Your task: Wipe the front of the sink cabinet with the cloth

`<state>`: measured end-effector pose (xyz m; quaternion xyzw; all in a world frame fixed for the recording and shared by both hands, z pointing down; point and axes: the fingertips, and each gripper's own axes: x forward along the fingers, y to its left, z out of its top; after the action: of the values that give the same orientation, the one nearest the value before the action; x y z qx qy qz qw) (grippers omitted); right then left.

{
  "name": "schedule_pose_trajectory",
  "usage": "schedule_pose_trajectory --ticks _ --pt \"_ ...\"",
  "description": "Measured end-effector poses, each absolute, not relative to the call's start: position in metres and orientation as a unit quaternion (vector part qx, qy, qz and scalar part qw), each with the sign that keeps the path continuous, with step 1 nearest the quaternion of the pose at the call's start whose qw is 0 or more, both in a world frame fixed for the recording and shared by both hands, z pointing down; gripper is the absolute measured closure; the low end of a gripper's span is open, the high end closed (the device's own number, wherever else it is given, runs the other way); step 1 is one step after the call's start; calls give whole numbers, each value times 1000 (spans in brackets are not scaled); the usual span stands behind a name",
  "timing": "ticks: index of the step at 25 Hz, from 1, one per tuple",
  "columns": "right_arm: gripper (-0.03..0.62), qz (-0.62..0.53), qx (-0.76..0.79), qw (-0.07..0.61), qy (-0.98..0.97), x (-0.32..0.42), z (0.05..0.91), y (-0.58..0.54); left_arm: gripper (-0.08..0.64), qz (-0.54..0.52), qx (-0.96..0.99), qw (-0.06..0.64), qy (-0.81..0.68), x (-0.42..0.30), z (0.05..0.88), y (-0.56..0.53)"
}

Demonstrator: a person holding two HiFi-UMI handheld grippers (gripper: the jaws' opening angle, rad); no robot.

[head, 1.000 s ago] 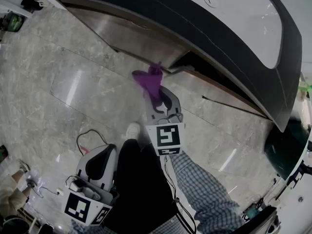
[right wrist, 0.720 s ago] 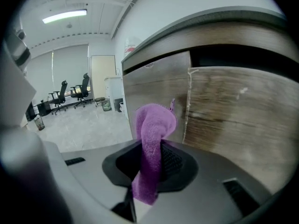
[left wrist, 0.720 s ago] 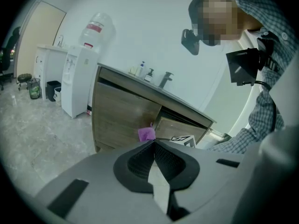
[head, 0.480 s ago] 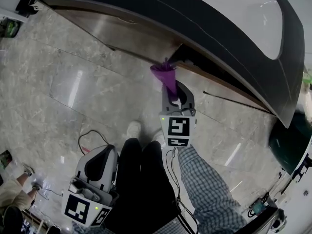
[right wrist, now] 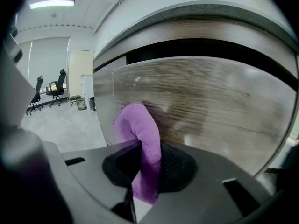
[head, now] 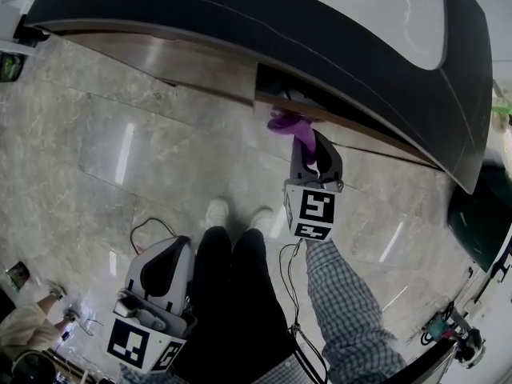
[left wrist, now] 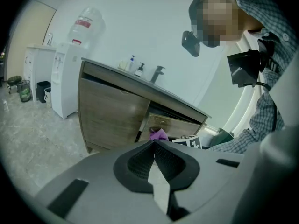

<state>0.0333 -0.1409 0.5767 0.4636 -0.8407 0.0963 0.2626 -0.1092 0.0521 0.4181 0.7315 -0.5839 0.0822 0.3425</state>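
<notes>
Against the cabinet front [right wrist: 219, 106] under the counter's edge, the right gripper [right wrist: 147, 160], clamped on the purple cloth [right wrist: 139, 129], has slid rightward, so wiping is underway; the left gripper [left wrist: 154, 148] hangs closed, empty.

Grey right gripper [head: 309, 140], checked sleeve [head: 346, 310], black trousers [head: 232, 294]
</notes>
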Motion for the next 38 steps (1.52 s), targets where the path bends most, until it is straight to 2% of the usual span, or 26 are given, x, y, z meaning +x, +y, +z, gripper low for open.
schedule_pose_trajectory --ticks 25,34,38 --pt "515 89 633 280 -716 284 562 -163 549 103 777 337 -522 -21 416 19" --pt "515 140 714 258 -636 376 566 -143 549 108 786 336 -508 -5 416 13" --pt "515 177 732 241 -612 390 580 -125 549 110 785 338 -508 -9 418 12"
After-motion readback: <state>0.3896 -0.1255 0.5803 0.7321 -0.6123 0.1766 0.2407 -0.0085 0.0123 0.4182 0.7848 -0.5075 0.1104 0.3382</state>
